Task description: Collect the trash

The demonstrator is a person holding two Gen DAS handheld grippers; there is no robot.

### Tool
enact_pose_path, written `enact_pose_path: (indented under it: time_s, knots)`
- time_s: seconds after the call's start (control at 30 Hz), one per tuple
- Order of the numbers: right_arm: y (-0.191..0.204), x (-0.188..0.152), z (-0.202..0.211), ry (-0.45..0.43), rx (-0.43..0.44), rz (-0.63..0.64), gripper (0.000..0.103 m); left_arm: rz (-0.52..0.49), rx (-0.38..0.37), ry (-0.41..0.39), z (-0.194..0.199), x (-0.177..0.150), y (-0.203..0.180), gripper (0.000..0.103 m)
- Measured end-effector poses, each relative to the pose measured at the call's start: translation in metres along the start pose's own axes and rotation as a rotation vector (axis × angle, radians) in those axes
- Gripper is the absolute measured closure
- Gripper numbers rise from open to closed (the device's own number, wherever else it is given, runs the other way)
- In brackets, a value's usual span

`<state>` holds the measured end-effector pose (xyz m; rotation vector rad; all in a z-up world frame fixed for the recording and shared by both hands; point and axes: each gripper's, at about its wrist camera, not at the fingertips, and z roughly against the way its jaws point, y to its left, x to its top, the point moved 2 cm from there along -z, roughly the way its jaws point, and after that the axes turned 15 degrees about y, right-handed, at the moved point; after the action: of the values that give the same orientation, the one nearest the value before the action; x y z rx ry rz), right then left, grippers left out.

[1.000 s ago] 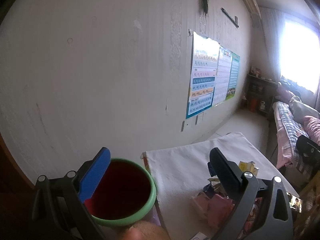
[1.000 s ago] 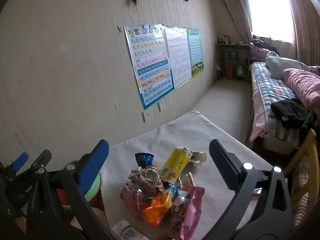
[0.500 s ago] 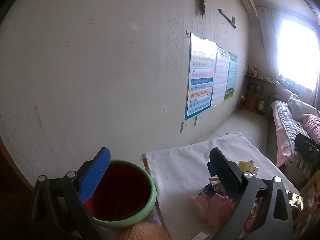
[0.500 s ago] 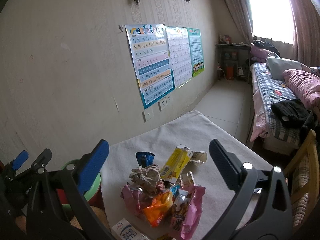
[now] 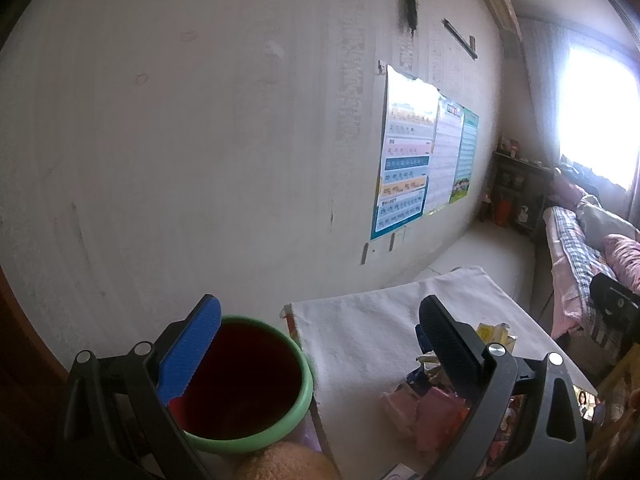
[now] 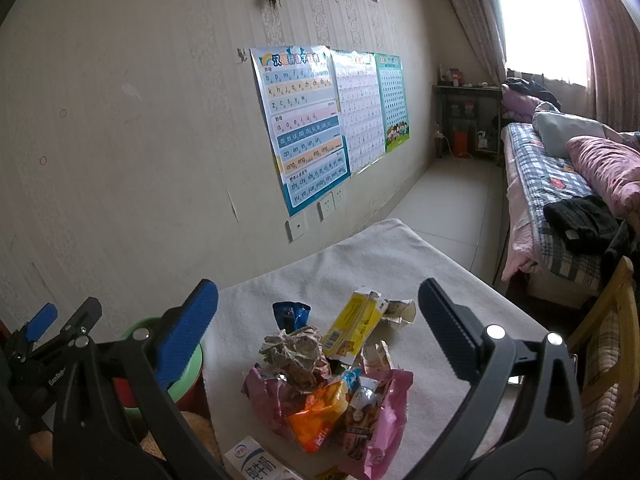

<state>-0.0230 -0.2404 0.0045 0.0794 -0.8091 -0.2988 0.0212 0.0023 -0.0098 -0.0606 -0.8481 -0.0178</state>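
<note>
A pile of snack wrappers [image 6: 328, 384] lies on a table covered with a pale cloth [image 6: 360, 264]. The right gripper [image 6: 318, 324] hovers above it, fingers spread wide, grasping nothing. At nine o'clock of the pile sits a green-rimmed red bin [image 5: 244, 380], where the left gripper [image 5: 320, 340] hangs equally spread and empty.

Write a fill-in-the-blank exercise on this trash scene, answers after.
1. The bin has a ____ rim.
2. The wrappers lie in a heap on a white ____.
3. Both the left gripper and the right gripper are ____.
4. The long carton in the heap is ____.

Answers: green; cloth; open; yellow
</note>
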Motion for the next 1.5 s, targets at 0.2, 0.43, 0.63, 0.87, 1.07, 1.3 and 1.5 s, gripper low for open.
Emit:
enact_pose_path:
  time_s: [0.2, 0.43, 0.63, 0.87, 1.07, 1.3, 1.5]
  knots:
    - [0.000, 0.000, 0.000, -0.002, 0.000, 0.000, 0.004, 0.023, -0.019, 0.021, -0.002, 0.002, 0.003, 0.008]
    - [0.000, 0.000, 0.000, -0.001, 0.000, -0.001, 0.004, 0.015, -0.019, 0.019, -0.002, 0.002, 0.002, 0.008]
    - [0.000, -0.001, 0.000, 0.001, 0.000, -0.001, 0.004, 0.015, -0.015, 0.019, -0.004, 0.001, 0.003, 0.008]
    - [-0.001, -0.002, -0.001, 0.007, 0.001, -0.004, 0.004, 0.007, -0.012, 0.018, -0.005, -0.001, 0.002, 0.008]
    - [-0.002, -0.001, -0.003, 0.012, 0.001, -0.004, 0.004, 0.004, -0.005, 0.013, -0.003, -0.003, 0.002, 0.008]
    - [-0.004, -0.003, -0.009, 0.031, 0.003, -0.003, 0.004, -0.024, -0.004, 0.004, -0.003, -0.004, -0.004, 0.008]
    - [-0.019, -0.016, -0.037, 0.148, 0.038, -0.016, 0.004, -0.047, -0.008, 0.029, -0.010, -0.005, -0.005, 0.008]
